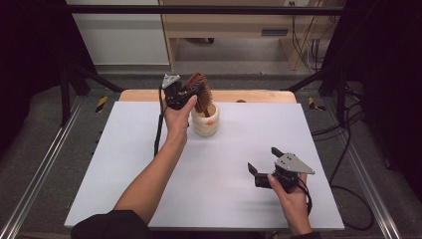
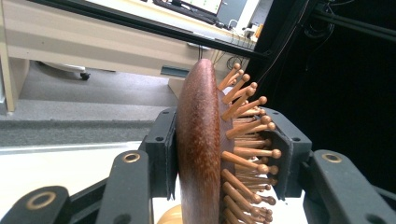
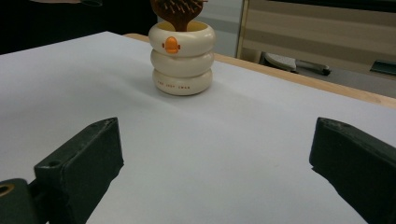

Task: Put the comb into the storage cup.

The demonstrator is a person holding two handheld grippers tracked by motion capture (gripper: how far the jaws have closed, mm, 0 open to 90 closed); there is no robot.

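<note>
Right hand-held gripper (image 1: 263,168) jaws apart; left hand-held gripper (image 2: 224,149) clamps hairbrush (image 2: 205,149) above cream holder (image 1: 205,121).

A dark wooden hairbrush (image 2: 201,149) with ball-tipped pegs stands upright, its head clamped between the left gripper's (image 1: 186,94) jaws, handle down inside a cream ringed holder (image 3: 182,58) far ahead of the right gripper's (image 3: 215,158) jaws.

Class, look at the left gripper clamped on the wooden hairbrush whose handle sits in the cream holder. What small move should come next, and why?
Probably a short straight lift. The left gripper is shut on the hairbrush head, one jaw on the smooth back, one on the bristles, while the handle stands in the cream holder. The right gripper waits open over the table, so steadying the holder isn't set up.
</note>
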